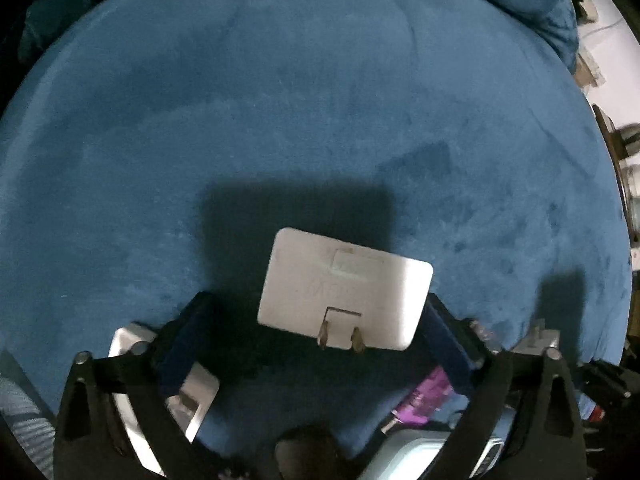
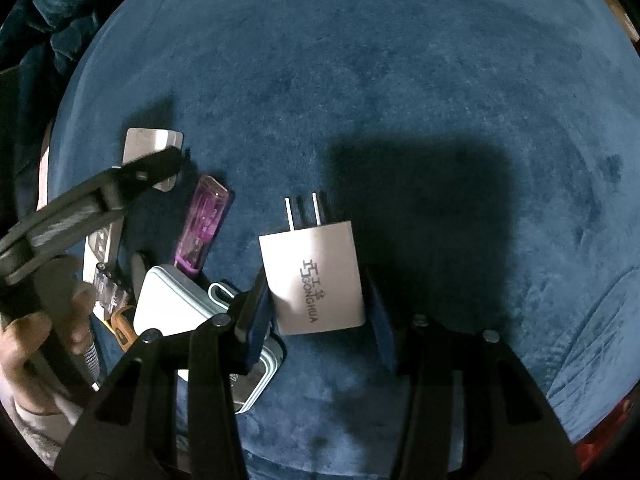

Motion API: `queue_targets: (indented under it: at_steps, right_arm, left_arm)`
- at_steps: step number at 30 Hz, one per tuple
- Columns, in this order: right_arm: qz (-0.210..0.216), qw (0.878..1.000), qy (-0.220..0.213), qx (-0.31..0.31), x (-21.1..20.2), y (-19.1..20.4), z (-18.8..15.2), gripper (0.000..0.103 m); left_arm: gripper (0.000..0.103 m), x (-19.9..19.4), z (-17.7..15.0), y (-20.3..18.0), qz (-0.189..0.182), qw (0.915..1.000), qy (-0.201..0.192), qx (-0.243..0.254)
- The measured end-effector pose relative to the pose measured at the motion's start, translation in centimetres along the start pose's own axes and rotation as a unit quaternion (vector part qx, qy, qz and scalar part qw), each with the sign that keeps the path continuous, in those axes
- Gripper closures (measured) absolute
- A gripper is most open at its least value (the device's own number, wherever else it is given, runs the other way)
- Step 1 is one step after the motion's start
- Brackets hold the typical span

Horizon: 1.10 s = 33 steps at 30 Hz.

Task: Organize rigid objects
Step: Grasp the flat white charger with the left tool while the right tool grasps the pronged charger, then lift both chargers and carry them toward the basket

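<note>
white charger (image 2: 316, 280) sits between the spread right tool (image 2: 320, 304); the left tool (image 1: 316, 336), also spread, frames another.

The white plug charger (image 2: 316, 276) carries dark print down its face: "GONGHUA" beside three Chinese characters. Nothing else is legible.

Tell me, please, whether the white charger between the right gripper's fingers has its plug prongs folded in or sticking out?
Sticking out: in the right wrist view, two metal prongs project from the white charger, pointing away from the right gripper.
</note>
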State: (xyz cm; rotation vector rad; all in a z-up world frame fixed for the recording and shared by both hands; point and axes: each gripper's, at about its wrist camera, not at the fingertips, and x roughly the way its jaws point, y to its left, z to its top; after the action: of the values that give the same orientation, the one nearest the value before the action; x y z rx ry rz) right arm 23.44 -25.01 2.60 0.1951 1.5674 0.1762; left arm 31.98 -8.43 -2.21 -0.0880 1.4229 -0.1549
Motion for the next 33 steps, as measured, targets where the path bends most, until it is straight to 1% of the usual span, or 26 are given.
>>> queue_targets:
  at_steps: [3, 6, 8, 12, 14, 15, 16, 18, 20, 21, 22, 24, 26, 27, 28, 33]
  right_arm:
    - [0.004, 1.000, -0.001, 0.000, -0.4, 0.0, -0.2, 0.055]
    - [0.011, 1.000, -0.001, 0.001, -0.5, -0.6, -0.2, 0.054]
    - [0.017, 1.000, 0.000, 0.001, -0.6, -0.8, -0.3, 0.051]
    - [0.023, 1.000, -0.001, 0.002, -1.0, -1.3, -0.3, 0.047]
    - [0.023, 1.000, -0.001, 0.003, -0.9, -1.2, -0.3, 0.047]
    - [0.023, 1.000, 0.000, 0.004, -0.8, -1.0, -0.4, 0.047]
    - [0.024, 1.000, 0.000, 0.005, -0.8, -1.1, -0.4, 0.047]
    - [0.024, 1.000, 0.000, 0.005, -0.7, -1.1, -0.3, 0.047]
    - [0.025, 1.000, 0.000, 0.005, -0.7, -1.2, -0.4, 0.047]
    - [0.024, 1.000, 0.000, 0.005, -0.7, -1.1, -0.4, 0.047]
    - [0.024, 1.000, 0.000, 0.005, -0.7, -1.2, -0.4, 0.047]
    - [0.020, 1.000, 0.000, 0.004, -0.8, -1.1, -0.3, 0.047]
    - [0.008, 1.000, 0.001, -0.003, -0.5, 0.1, -0.1, 0.049]
    - [-0.001, 1.000, 0.000, -0.005, -0.5, 0.4, -0.2, 0.051]
    - [-0.010, 1.000, -0.002, -0.011, -0.6, 0.7, -0.3, 0.057]
    - [-0.007, 1.000, -0.010, -0.010, -1.2, 1.1, -0.5, 0.059]
  left_arm:
    - [0.000, 0.1, -0.2, 0.7, -0.009, 0.9999, -0.006, 0.002]
    - [0.000, 0.1, -0.4, 0.9, 0.001, 0.9999, -0.012, 0.007]
    - [0.000, 0.5, -0.8, -0.1, 0.006, 0.9998, -0.017, 0.010]
    - [0.000, 1.0, -0.6, -1.0, 0.014, 0.9999, 0.004, 0.008]
    - [0.000, 1.1, -0.2, -1.1, 0.015, 0.9998, 0.005, 0.009]
    - [0.000, 1.3, 0.6, -1.3, 0.014, 0.9999, 0.004, 0.009]
    - [0.001, 1.1, 0.4, -1.3, 0.013, 0.9999, 0.002, 0.008]
    - [0.007, 0.6, -0.1, -0.9, 0.014, 0.9998, -0.004, 0.011]
    - [0.020, -0.6, 0.2, -1.5, 0.011, 0.9996, -0.017, 0.020]
    - [0.023, -0.7, 0.2, -1.7, 0.008, 0.9995, -0.018, 0.024]
    - [0.032, -0.7, 0.2, -1.9, 0.002, 0.9995, -0.016, 0.026]
    - [0.033, -0.8, 0.1, -1.9, 0.004, 0.9995, -0.019, 0.025]
    - [0.034, -1.3, 0.0, -1.9, 0.003, 0.9996, -0.020, 0.018]
    - [0.034, -1.5, -0.2, -2.0, 0.003, 0.9997, -0.021, 0.015]
    - [0.034, -1.8, -0.2, -2.0, 0.001, 0.9997, -0.022, 0.013]
    - [0.034, -3.1, -1.2, -2.1, 0.001, 0.9994, -0.030, 0.016]
